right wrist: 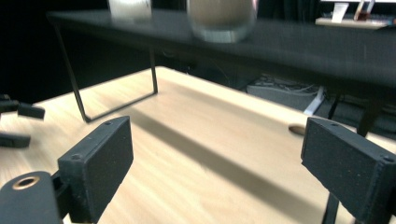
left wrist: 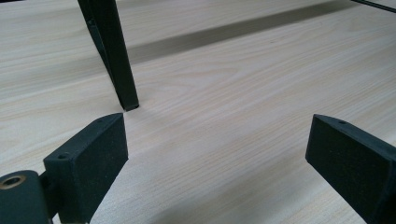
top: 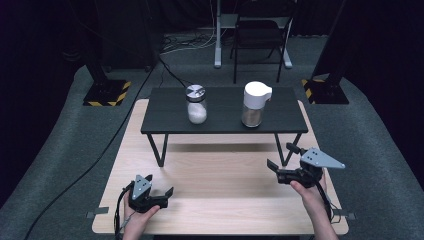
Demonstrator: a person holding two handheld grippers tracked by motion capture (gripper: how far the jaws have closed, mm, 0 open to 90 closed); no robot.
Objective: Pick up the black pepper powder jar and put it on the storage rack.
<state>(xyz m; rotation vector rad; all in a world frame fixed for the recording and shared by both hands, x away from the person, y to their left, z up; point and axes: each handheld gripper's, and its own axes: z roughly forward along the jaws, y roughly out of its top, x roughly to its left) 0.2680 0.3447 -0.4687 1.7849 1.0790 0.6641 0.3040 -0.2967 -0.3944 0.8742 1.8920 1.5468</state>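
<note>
Two glass jars wait on the raised black counter (top: pixel 225 125), likely hard, slick and breakable; the right claw (top: pixel 281 162), jaws wide and empty like the left claw (top: pixel 161 186), should grip the white-capped jar (top: pixel 255 104) around its body

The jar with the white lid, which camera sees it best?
The high view: the jar with the white lid stands whole on the black shelf, right of the silver-lidded jar. The right gripper view catches its blurred bottom at the top edge. The left gripper view looks at the wooden table and a shelf leg.
</note>
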